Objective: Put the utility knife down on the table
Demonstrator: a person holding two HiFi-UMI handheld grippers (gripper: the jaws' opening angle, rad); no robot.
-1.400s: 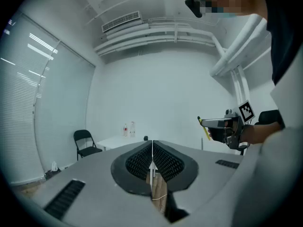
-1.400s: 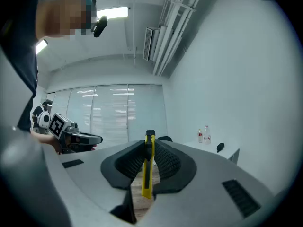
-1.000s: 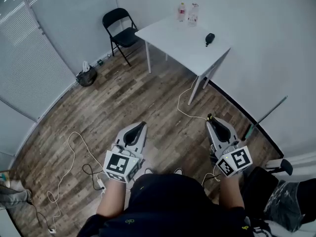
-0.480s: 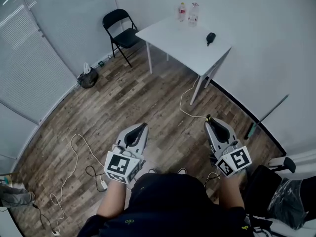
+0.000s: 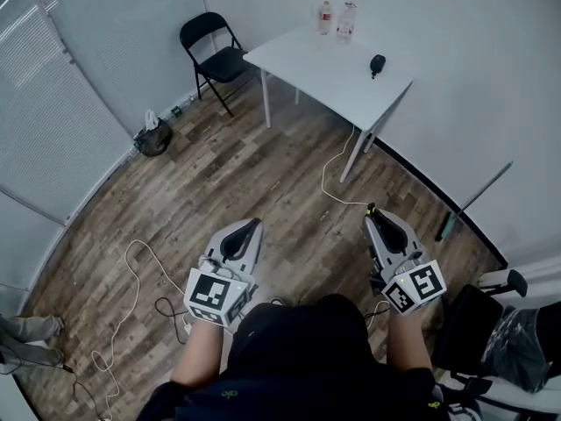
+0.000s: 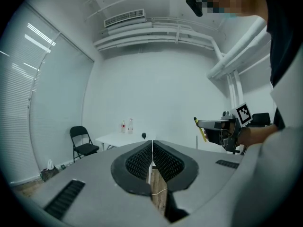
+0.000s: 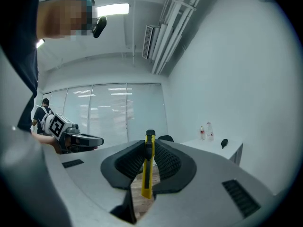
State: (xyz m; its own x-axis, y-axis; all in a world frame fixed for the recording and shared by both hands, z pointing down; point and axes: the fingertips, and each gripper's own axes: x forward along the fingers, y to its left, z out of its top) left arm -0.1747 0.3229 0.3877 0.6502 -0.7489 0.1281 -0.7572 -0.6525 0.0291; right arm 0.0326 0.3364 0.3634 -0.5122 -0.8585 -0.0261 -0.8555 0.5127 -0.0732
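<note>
My right gripper is shut on a yellow and black utility knife, which stands upright between the jaws. In the head view the right gripper is held low at the right, with the knife's tip just showing at its front. My left gripper is shut with nothing in it; its pads meet in the left gripper view. The white table stands far ahead against the wall, well away from both grippers.
On the table stand two bottles and a small black object. A black folding chair is left of it. Cables trail across the wood floor. A dark bag lies by the blinds; a long-handled tool leans at right.
The view has shifted slightly toward the table; the person's feet have slipped out of sight. Both grippers keep their hold and position.
</note>
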